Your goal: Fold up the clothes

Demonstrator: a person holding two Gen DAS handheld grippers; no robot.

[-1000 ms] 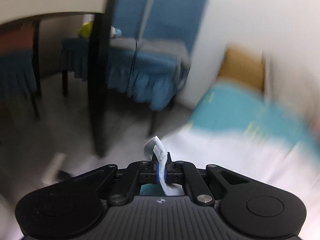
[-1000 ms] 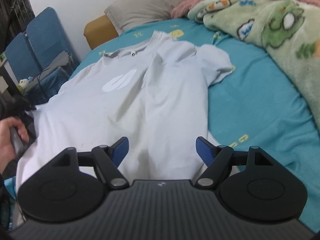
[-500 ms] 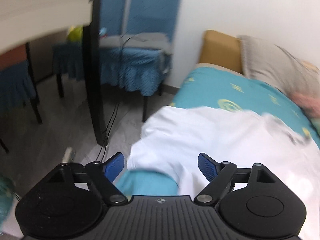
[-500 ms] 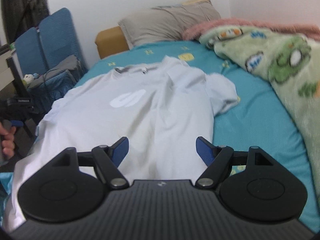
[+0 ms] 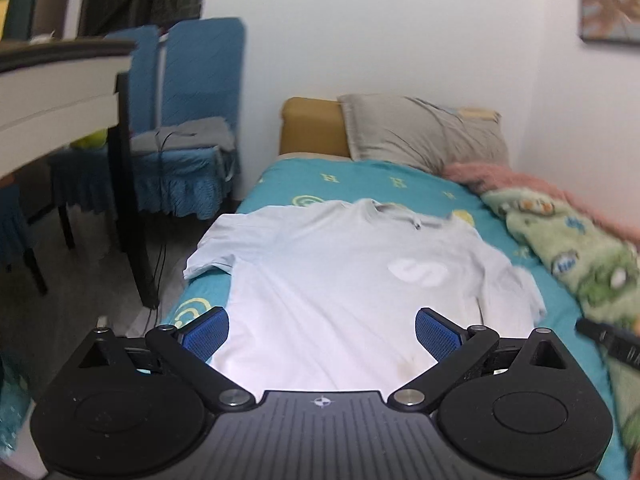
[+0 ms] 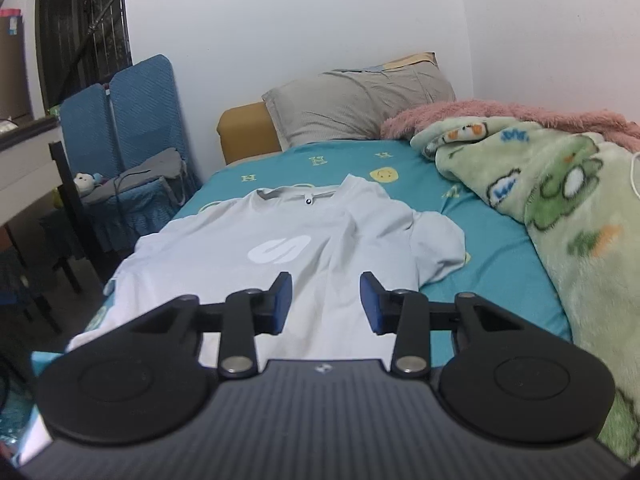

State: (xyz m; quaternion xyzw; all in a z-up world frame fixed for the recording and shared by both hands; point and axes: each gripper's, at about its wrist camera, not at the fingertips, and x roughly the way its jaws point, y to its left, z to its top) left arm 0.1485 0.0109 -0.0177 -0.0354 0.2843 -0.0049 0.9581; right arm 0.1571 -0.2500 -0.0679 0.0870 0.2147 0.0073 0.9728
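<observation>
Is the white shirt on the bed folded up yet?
Not yet. The white shirt lies spread flat on the bed, collar and both sleeves showing.

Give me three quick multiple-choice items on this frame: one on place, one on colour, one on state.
1. Where does the t-shirt lie?
A. Spread flat on the bed
B. Draped over a chair
C. On the floor

2. What colour is the bed sheet?
A. Red
B. Teal
C. Black

3. How does the left gripper stand?
A. Shut on the shirt hem
B. Open, nothing between its fingers
C. Shut on the pillow

Key: 1 A, the shirt is laid out front up, collar toward the pillow. 2 B, teal shows all round the shirt. 3 B, its blue fingers stand wide apart above the shirt, having just opened; the right gripper has been closing, with nothing pinched.
</observation>
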